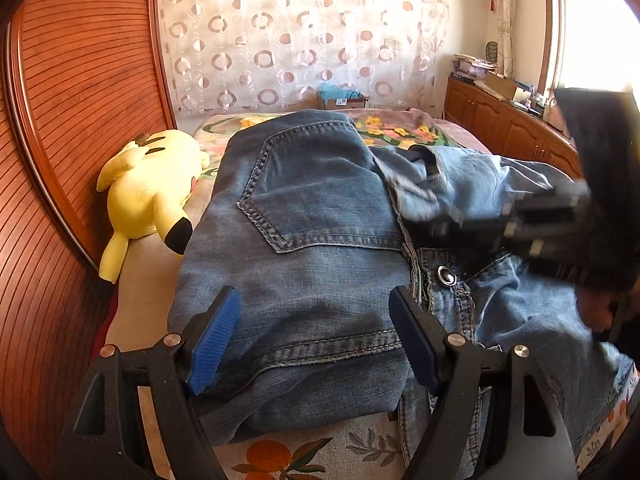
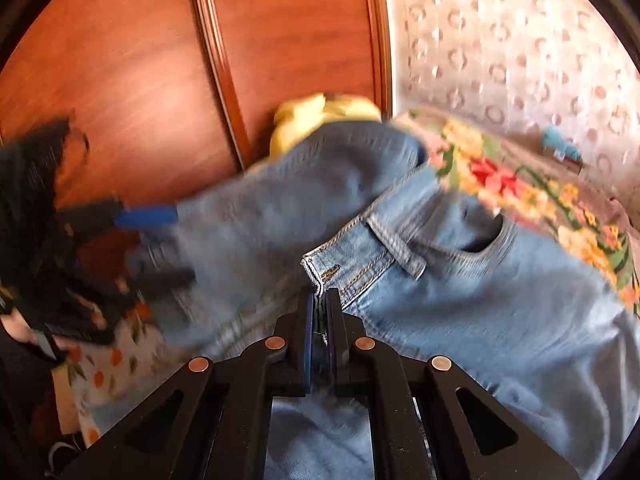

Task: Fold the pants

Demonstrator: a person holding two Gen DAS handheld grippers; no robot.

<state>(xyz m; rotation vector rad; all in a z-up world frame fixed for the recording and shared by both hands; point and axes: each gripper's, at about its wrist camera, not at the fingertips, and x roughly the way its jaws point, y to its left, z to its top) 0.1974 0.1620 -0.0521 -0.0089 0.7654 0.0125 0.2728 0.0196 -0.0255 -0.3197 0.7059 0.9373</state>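
Room: bare bed (image 1: 160, 276) toward 9 o'clock.
Jeans (image 1: 304, 248): long axis 6–12.
My right claw (image 2: 319, 304): clenched on waistband (image 2: 360, 264).
My left claw (image 1: 316, 328): released.

Right tongs (image 2: 319, 304) pinched on the waistband of blue jeans (image 2: 460, 300) on a bed.

The blue-padded jaws stand nearly together with a fold of denim at the fly edge caught between them. Just beyond lie a belt loop (image 2: 396, 246) and a front pocket opening (image 2: 486, 236). The jeans spread over a floral bedspread (image 2: 532, 196). At the left, blurred, the left tongs (image 2: 168, 244) reach over the denim with one blue pad showing, jaws apart. A yellow plush toy (image 2: 316, 116) lies behind the jeans against a reddish wooden panel (image 2: 140, 80); a patterned curtain (image 2: 500, 40) hangs at the right.
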